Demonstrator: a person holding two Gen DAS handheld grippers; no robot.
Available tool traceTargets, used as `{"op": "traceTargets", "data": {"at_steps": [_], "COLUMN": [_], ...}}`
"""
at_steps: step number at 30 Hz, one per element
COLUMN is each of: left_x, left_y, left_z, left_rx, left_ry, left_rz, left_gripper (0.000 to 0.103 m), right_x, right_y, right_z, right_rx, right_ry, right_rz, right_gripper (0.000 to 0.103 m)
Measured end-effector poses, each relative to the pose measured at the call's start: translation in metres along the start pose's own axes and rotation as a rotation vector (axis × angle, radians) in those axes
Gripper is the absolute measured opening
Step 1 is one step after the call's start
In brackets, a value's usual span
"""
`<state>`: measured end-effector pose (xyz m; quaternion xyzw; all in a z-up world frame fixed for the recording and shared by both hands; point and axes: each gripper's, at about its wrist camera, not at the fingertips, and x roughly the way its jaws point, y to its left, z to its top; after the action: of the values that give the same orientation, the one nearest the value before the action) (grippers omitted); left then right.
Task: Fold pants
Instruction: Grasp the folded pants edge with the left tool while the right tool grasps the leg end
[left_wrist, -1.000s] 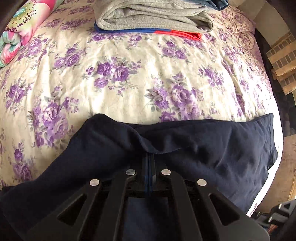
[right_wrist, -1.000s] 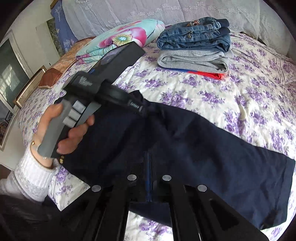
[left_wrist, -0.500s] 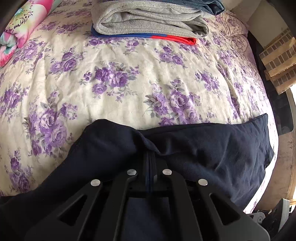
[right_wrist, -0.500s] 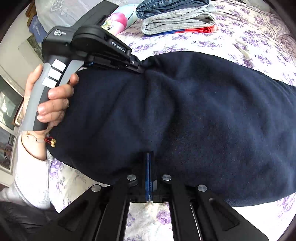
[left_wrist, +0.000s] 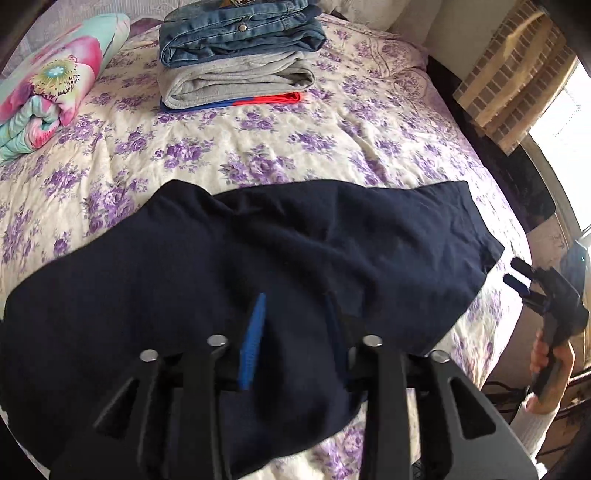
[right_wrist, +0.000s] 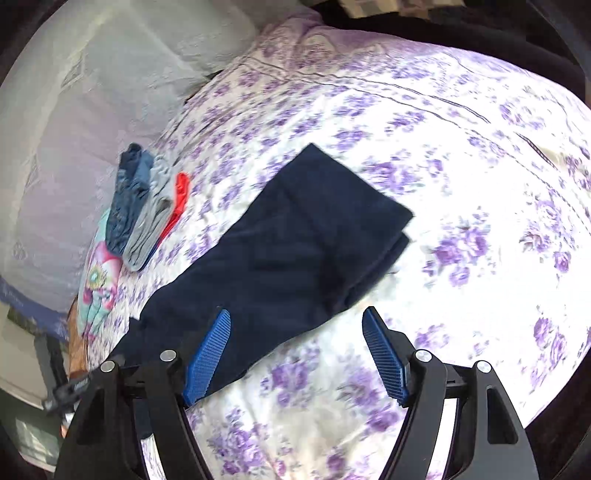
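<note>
— Where are the pants?

— I see the dark navy soft-fabric pants (left_wrist: 280, 266) lying folded across the near part of the bed with the cream sheet printed in purple flowers (left_wrist: 332, 147). In the right wrist view they run as a long band (right_wrist: 295, 236) with a doubled end.

— And your claws?

— My left claw (left_wrist: 293, 317) is spread apart above the navy cloth, gripping nothing. My right claw (right_wrist: 295, 332) is wide too, its blue ribbed pads (right_wrist: 208, 354) over the edge of the pants and the sheet, holding nothing.

— Anything else on the bed?

— A stack of folded blue jeans, grey sweatpants and a red-and-blue garment (left_wrist: 236, 59) well beyond the pants, and a rolled pink-and-teal floral quilt (left_wrist: 48, 88) at the left.
</note>
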<state>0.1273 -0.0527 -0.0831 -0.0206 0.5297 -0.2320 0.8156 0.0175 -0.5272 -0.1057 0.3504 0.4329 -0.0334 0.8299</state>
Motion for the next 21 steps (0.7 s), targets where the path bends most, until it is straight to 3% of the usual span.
{"op": "traceTargets", "data": {"at_steps": [2,5,7,13,14,16,18,21], "left_x": [0.001,0.015,0.023,0.020,0.020,0.019,0.018,0.017], "left_y": [-0.003,0.007,0.020,0.029,0.028,0.029,0.029,0.031], "left_z": [-0.020,-0.042,-0.053,-0.070,-0.073,-0.075,-0.077,-0.079], "left_rx": [-0.005,-0.040,-0.078,-0.091,-0.086,-0.087,-0.088,-0.099], "left_ry": [0.023,0.070,0.105,0.094,0.092,0.089,0.088,0.089], "left_rz": [0.012,0.057,0.048,0.043,0.049,0.058,0.071,0.097], "left_gripper": [0.038,0.037,0.035,0.031,0.031,0.030,0.029,0.019], "right_x": [0.010,0.026,0.033,0.052,0.052,0.058,0.061,0.056], "right_y": [-0.016,-0.037,-0.043,-0.044,-0.042,-0.043,-0.053,-0.043], "right_z": [0.008,0.012,0.015,0.037,0.038,0.042,0.043,0.046], "right_rx": [0.043,0.089,0.102,0.129,0.120,0.115,0.166,0.077], "right_ry": [0.011,0.030,0.034,0.019,0.012,-0.002,-0.004,-0.037], "right_rz": [-0.001,0.056,0.093,0.258,0.266,0.219,0.248,0.176], "right_gripper": [0.074,0.074,0.075,0.078,0.074,0.023,0.020,0.020]}}
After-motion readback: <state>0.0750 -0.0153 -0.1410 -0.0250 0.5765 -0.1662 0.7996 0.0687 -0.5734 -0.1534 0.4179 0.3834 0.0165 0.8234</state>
